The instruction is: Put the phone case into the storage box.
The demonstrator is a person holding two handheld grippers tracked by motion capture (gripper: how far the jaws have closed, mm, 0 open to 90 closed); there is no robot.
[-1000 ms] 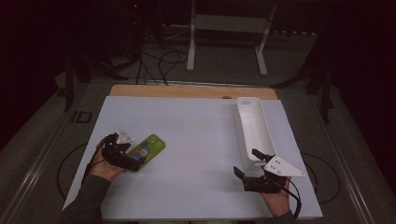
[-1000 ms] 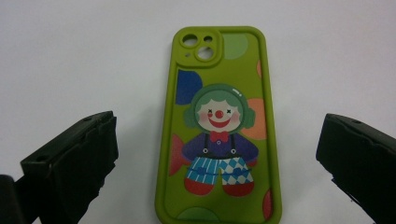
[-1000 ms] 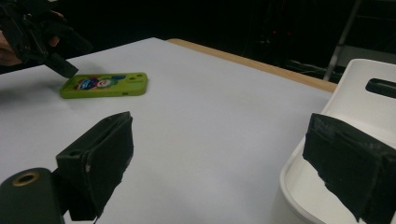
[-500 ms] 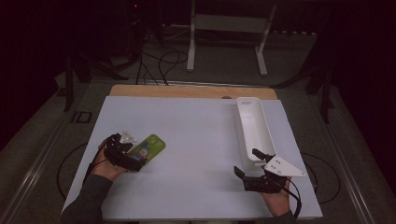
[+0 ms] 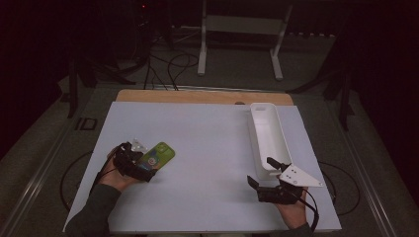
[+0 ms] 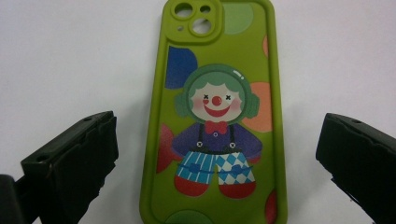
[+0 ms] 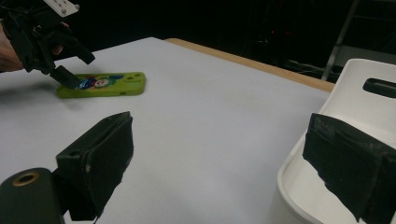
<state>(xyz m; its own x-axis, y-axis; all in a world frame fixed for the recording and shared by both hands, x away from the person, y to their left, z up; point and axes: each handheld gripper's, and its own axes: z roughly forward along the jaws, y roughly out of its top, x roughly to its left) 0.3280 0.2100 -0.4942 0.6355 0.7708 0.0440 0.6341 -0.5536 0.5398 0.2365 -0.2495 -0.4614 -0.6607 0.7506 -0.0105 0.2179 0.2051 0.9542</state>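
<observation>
The green phone case (image 6: 217, 116) lies flat on the white table surface (image 5: 207, 148), printed side up (a clown figure with coloured discs). In the left gripper view its lower end is cut off by the frame edge, so that end cannot be checked. The left gripper (image 6: 219, 154) stands over this end with its jaws spread wide — one on each side of the case, neither touching it, bare surface visible in both gaps. In the high view the hand (image 5: 116, 173) and gripper body cover the near end of the case.

The right gripper (image 5: 264, 174) is released as well; its jaws are apart with nothing between them. It sits at the near right of the table, just beside the near end of the white tray (image 5: 269, 133). In the right gripper view one jaw partly hides the tray rim.

Open room: the middle of the table between case and tray is free. The surroundings beyond the wooden far edge (image 5: 202, 96) are dark — hard to make out.
</observation>
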